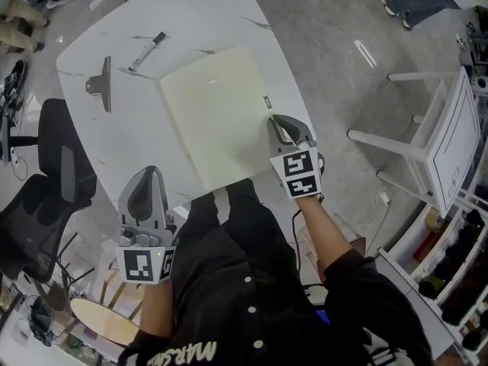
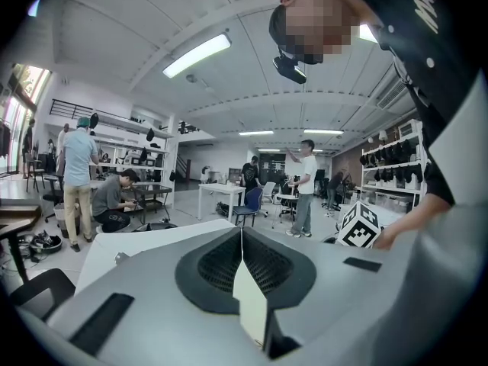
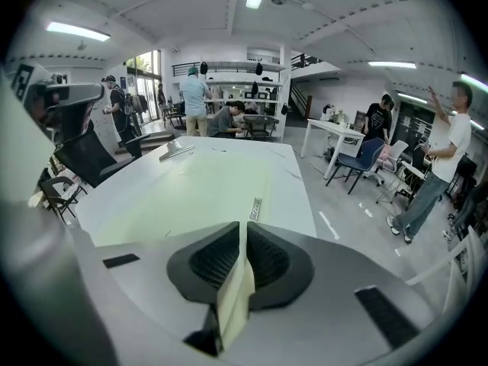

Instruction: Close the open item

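Left gripper (image 1: 149, 180): lower left, at counter's (image 1: 130, 132) near edge; fingers pressed together, empty.
Right gripper (image 1: 276, 125): fingers together, nothing between them; tips at the item's right edge.
Pale green flat item (image 1: 217, 113): lies flat, frame centre.
Marker (image 1: 147, 50), grey metal piece (image 1: 103, 84): upper left, apart from item.

On my bench (image 1: 91, 158) the flat sheet (image 1: 217, 113) lies central; marker (image 1: 148, 50) at its eleven o'clock, clip (image 1: 101, 84) at nine, my right fingers (image 1: 285, 128) at its four o'clock edge.
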`<control>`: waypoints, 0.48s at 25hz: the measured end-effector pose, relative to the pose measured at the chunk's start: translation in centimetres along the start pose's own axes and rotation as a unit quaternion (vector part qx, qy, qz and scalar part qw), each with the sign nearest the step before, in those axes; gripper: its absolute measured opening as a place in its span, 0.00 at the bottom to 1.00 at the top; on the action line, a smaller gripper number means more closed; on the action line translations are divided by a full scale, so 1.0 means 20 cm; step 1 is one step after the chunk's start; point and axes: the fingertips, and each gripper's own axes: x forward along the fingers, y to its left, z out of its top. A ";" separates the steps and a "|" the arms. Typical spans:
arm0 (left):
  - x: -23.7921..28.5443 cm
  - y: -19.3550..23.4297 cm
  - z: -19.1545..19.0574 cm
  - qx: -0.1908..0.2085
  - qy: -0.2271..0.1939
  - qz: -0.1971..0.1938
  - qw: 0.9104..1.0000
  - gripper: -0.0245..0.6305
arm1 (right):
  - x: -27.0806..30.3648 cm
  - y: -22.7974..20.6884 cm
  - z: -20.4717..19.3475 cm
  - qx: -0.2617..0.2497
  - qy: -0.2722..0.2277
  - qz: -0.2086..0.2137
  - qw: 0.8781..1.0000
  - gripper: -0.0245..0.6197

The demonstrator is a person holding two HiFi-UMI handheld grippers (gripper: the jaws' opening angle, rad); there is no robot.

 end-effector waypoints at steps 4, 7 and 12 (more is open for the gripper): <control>-0.02 0.01 0.04 0.004 -0.009 0.001 1.000 0.07 | -0.03 0.01 0.04 -0.007 -0.007 -0.004 1.000 0.12; -0.03 0.02 0.06 0.011 -0.017 0.003 1.000 0.07 | -0.04 0.01 0.06 -0.008 -0.011 -0.003 1.000 0.12; -0.05 0.03 0.08 0.013 -0.021 0.005 1.000 0.07 | -0.05 0.02 0.09 -0.013 -0.018 -0.004 1.000 0.12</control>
